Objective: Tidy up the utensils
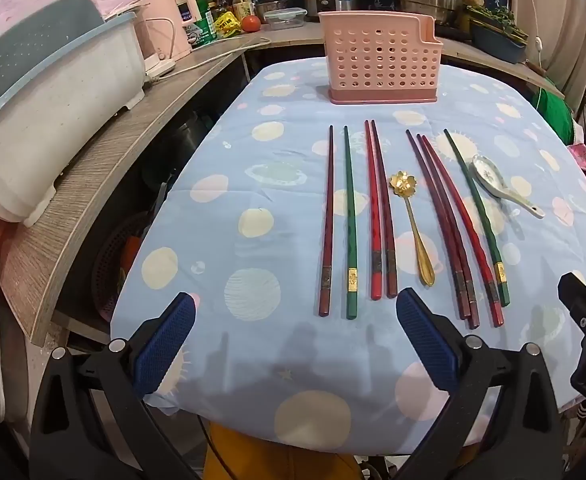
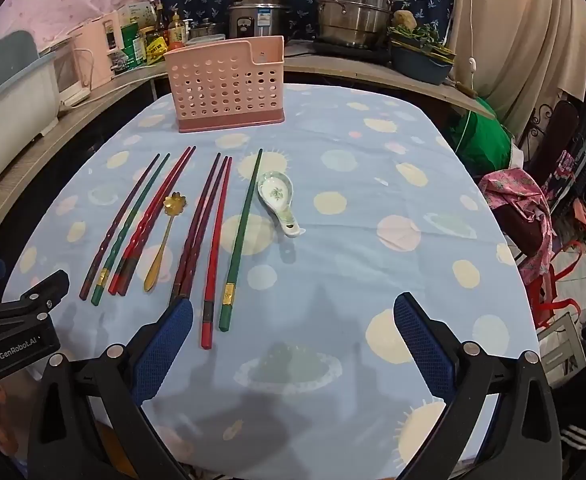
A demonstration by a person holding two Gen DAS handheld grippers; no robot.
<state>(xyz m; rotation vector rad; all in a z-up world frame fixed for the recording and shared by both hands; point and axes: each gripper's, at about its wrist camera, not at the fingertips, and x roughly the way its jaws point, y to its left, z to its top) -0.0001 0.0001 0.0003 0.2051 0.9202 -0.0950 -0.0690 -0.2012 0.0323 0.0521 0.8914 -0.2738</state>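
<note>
Several red, maroon and green chopsticks (image 1: 377,216) lie side by side on the blue patterned tablecloth (image 1: 253,184). A gold flower spoon (image 1: 411,216) lies among them and a white ceramic spoon (image 1: 497,182) lies at the right end. A pink perforated utensil holder (image 1: 379,58) stands empty at the far edge. My left gripper (image 1: 295,336) is open and empty, just short of the chopstick handles. My right gripper (image 2: 293,340) is open and empty, near a green chopstick (image 2: 241,240), the ceramic spoon (image 2: 279,200) and the holder (image 2: 227,84).
A wooden counter (image 1: 105,176) runs along the left with a white dish drainer (image 1: 49,120), a pink appliance (image 1: 169,28) and bottles. Steel pots (image 2: 349,8) stand behind the table. Bags and cloth (image 2: 521,200) sit to the right.
</note>
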